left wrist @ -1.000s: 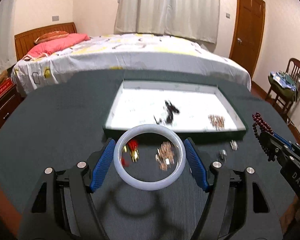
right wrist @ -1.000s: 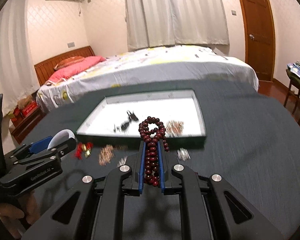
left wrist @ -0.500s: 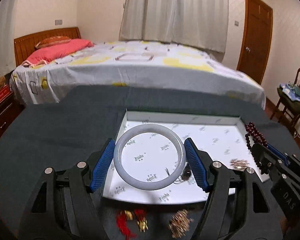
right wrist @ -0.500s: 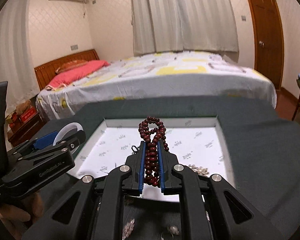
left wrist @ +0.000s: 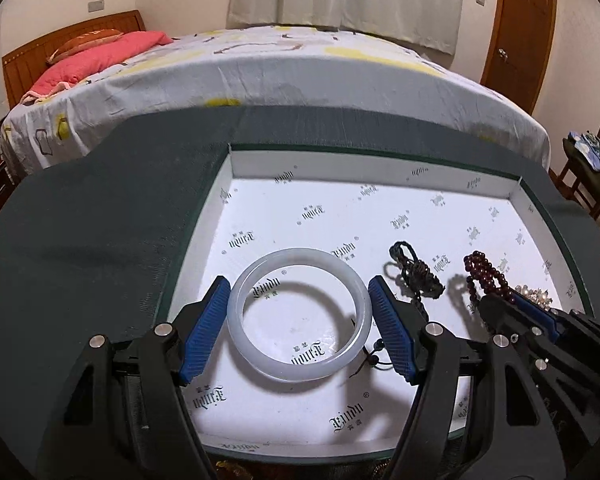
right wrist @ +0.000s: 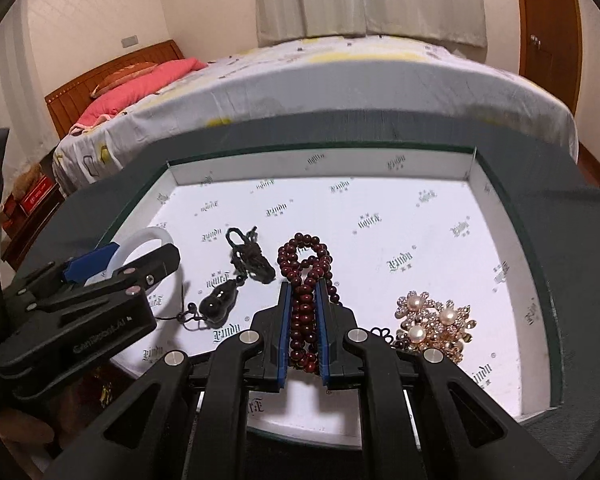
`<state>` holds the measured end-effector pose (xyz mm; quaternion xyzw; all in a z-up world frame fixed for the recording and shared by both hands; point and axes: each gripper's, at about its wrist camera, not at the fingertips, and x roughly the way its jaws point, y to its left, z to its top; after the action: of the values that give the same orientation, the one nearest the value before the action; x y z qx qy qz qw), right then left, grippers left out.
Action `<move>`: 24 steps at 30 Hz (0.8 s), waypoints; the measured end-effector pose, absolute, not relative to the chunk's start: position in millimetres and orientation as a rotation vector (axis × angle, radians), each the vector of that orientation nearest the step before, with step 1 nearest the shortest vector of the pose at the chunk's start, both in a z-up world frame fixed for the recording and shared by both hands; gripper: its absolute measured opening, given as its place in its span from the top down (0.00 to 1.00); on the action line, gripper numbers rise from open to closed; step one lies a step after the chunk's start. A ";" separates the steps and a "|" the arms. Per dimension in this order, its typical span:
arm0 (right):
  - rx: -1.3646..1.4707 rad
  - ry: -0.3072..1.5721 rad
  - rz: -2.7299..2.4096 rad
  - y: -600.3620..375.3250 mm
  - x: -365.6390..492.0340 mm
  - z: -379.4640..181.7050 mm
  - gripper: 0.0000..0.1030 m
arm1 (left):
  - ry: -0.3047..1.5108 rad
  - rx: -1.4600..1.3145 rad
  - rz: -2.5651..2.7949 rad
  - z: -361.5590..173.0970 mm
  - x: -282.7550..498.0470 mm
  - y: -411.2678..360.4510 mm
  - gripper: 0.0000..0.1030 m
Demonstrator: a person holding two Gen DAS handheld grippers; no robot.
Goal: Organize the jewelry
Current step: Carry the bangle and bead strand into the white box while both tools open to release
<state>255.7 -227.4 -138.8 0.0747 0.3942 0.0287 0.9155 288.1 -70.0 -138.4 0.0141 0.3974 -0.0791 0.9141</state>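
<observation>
My left gripper (left wrist: 299, 312) is shut on a white jade bangle (left wrist: 244, 332) and holds it over the near left part of the white-lined tray (left wrist: 340, 168). My right gripper (right wrist: 303, 312) is shut on a dark red bead bracelet (right wrist: 302, 276), held over the tray's near middle; it also shows in the left wrist view (left wrist: 480, 276). A black cord pendant (right wrist: 220, 300) lies in the tray between the two grippers. A gold and pearl brooch (right wrist: 432, 324) lies in the tray to the right.
The tray sits on a dark green table cover (left wrist: 100, 220). Red and gold small pieces (right wrist: 104, 392) lie on the cover in front of the tray. A bed (left wrist: 260, 64) stands behind the table, a chair (left wrist: 592, 168) to the right.
Both grippers have moved forward and down over the tray with the bangle and the beads still held. The loose pieces in front of the tray have dropped out of the left view.
</observation>
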 end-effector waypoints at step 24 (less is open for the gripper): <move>0.171 0.808 0.048 -236.2 253.4 -134.7 0.54 | 0.812 0.056 -0.190 -139.5 286.6 -73.4 0.24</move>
<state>253.4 -236.2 -134.7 0.0830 0.3924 0.0235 0.9157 286.6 -73.4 -139.5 0.0270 0.3943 -0.0921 0.9140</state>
